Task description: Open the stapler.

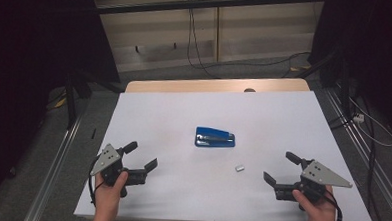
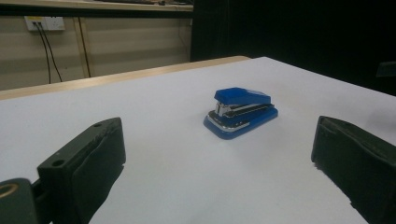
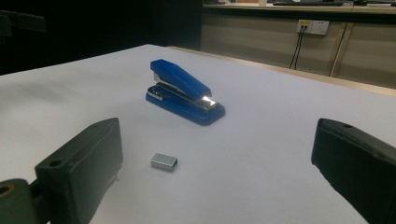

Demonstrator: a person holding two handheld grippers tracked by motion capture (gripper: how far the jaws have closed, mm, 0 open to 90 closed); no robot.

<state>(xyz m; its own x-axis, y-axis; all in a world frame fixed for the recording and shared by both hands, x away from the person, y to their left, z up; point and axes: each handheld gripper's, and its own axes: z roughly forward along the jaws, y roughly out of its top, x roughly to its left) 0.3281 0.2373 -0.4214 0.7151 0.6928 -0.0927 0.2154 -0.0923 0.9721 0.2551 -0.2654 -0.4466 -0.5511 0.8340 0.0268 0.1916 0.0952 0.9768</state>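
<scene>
A blue stapler (image 1: 215, 137) lies closed on the white table top (image 1: 174, 109), near its middle. A small silver block of staples (image 1: 239, 168) rests a little to the right and nearer the person. My left gripper (image 1: 143, 155) is held at the front left, open, its jaws wide apart and empty. From the left gripper view the stapler (image 2: 241, 113) sits ahead between the jaws. My right gripper (image 1: 281, 167) is at the front right, also open and empty. The right gripper view has the stapler (image 3: 184, 91) and the staple block (image 3: 164, 161) in front.
The white sheet covers a wooden table whose far edge (image 1: 215, 85) shows. Beyond it are a wall with sockets and hanging cables (image 1: 193, 35). Metal rails run on the floor at both sides (image 1: 57, 154).
</scene>
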